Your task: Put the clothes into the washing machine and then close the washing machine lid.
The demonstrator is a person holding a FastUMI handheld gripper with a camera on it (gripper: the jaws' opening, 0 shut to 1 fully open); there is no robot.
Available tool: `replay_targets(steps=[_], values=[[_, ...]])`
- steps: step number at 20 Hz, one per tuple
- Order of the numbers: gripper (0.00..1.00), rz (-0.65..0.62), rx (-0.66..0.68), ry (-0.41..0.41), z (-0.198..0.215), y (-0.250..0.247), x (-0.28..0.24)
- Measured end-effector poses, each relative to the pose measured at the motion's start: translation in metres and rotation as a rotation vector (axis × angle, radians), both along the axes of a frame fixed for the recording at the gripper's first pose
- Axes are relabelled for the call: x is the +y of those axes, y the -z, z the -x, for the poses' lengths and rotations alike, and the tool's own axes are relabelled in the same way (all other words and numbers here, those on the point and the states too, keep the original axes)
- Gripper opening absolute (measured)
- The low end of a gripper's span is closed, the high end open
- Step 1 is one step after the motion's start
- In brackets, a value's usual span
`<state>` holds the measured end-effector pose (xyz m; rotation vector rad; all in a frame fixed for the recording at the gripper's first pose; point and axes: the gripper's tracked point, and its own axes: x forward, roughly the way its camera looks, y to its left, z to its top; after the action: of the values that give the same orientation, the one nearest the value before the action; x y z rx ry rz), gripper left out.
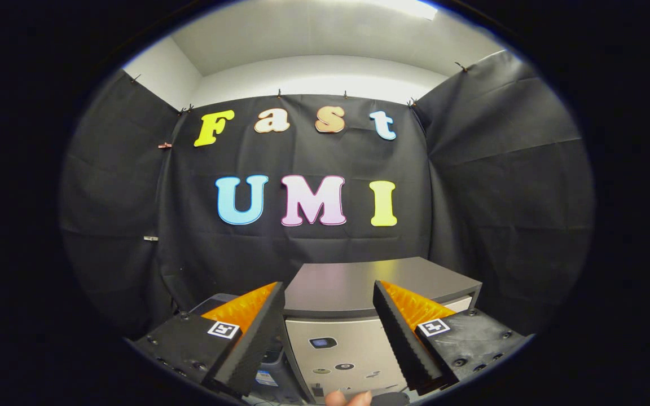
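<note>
Draping the booth from 9 to 3 o'clock: black cloth wall. Washing machine, lid down, at 12 o'clock just beyond the fingers. Gripper, fingers apart, holding nothing. Fingertip of a person at 6 o'clock.

The washing machine stands against the booth's back wall, ahead of the spread fingers; something blurred, perhaps another appliance, sits beside its left edge.

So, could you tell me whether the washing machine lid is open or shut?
Shut: the lid lies flat beyond the open hand-held gripper.
</note>
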<state>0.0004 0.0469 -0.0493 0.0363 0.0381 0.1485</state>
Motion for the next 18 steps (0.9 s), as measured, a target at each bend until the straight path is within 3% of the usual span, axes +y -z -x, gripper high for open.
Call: replay_targets(steps=[6, 18], values=[[0.99, -0.014, 0.013, 0.012, -0.001, 0.004, -0.005], [0.99, 0.006, 0.009, -0.057, 0.009, 0.005, 0.025]])
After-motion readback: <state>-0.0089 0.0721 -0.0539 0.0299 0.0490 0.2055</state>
